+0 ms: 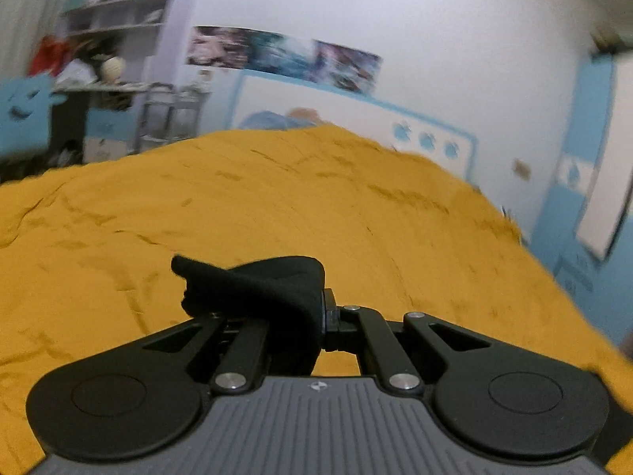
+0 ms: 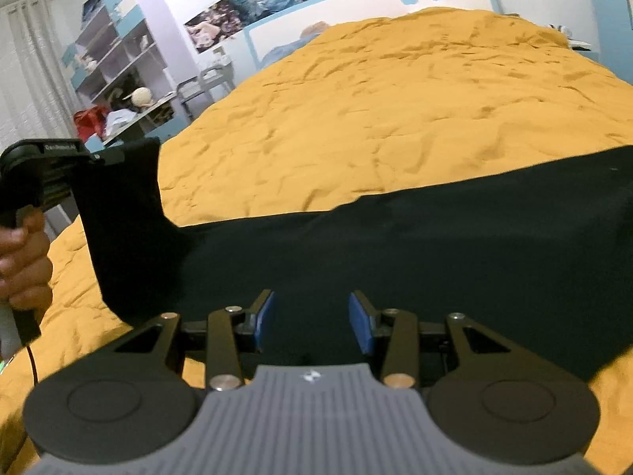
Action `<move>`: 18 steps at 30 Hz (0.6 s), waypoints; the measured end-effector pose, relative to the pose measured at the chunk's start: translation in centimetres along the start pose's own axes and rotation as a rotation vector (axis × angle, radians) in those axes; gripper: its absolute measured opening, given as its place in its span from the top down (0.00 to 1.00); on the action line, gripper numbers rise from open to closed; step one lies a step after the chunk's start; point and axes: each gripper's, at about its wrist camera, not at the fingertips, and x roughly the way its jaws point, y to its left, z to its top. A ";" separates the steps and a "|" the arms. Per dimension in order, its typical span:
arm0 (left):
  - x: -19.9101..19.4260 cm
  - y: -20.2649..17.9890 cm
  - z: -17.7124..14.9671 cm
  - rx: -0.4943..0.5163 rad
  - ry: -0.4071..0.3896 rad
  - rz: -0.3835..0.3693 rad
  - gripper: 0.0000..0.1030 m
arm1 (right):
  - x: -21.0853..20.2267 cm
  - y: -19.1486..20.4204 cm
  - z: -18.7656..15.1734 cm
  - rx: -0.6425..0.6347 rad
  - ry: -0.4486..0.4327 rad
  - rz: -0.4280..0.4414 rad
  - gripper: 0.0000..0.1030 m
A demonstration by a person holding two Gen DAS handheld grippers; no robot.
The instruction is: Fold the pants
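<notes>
Pants (image 2: 395, 245), black, lie stretched across the near edge of the bed (image 2: 395, 99), one end lifted off the mustard cover at the left. The left gripper (image 2: 99, 156) is clenched on that raised end, likely to carry it over for a fold. The right gripper (image 2: 310, 322) hovers over the cloth with jaws parted, grasping nothing, probably placed to pin or take the middle.

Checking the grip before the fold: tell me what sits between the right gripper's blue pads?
Only black pants fabric, seen in the right wrist view. The right gripper stands open over it, pads not pressing.
</notes>
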 end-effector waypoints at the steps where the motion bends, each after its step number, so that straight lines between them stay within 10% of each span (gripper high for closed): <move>1: 0.3 -1.3 -0.5 0.048 0.015 -0.004 0.96 | -0.2 -0.3 0.0 -0.001 -0.001 -0.020 0.62; 8: 3.8 -11.3 -7.3 0.492 0.158 -0.004 0.95 | -2.0 -3.8 -0.4 0.069 -0.005 -0.104 0.62; 11: 4.2 -13.9 -10.5 0.612 0.255 -0.062 0.74 | -2.8 -5.1 -0.4 0.091 -0.014 -0.129 0.62; 18: -1.0 -9.6 -9.9 0.429 0.276 -0.334 0.53 | -3.1 -6.5 0.4 0.105 -0.018 -0.149 0.62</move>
